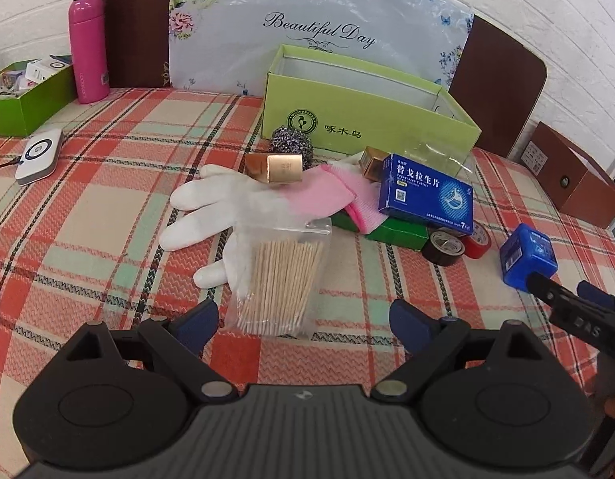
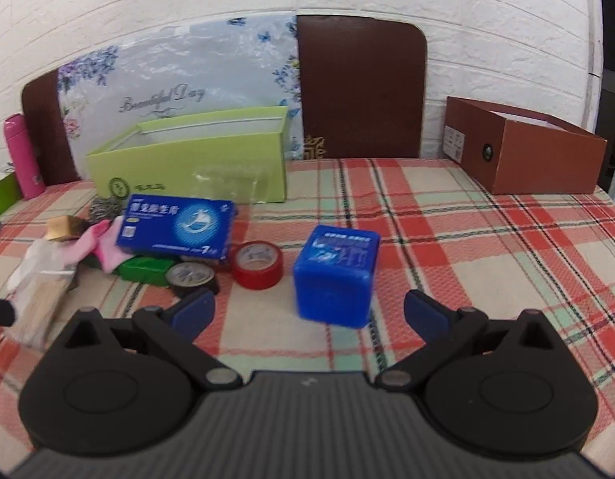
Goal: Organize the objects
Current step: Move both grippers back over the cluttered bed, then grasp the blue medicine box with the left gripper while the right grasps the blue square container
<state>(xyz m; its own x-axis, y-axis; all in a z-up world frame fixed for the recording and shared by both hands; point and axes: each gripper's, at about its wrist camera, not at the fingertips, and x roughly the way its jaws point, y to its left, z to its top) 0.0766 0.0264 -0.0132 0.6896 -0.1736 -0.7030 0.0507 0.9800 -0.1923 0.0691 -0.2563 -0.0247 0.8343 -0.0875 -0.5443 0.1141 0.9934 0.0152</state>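
So both tongs sit low over the plaid surface (image 2: 467,215), spread wide, gripping nothing: left tongs (image 1: 303,321) face the toothpick bag (image 1: 281,279), right tongs (image 2: 309,313) face the blue cube (image 2: 334,275), right of the toothpick bag.

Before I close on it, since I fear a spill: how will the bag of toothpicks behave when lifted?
The bag of toothpicks looks thin and clear, so probably light and floppy. Its sticks lie loosely bundled and may shift. The left claw is open around its near end.
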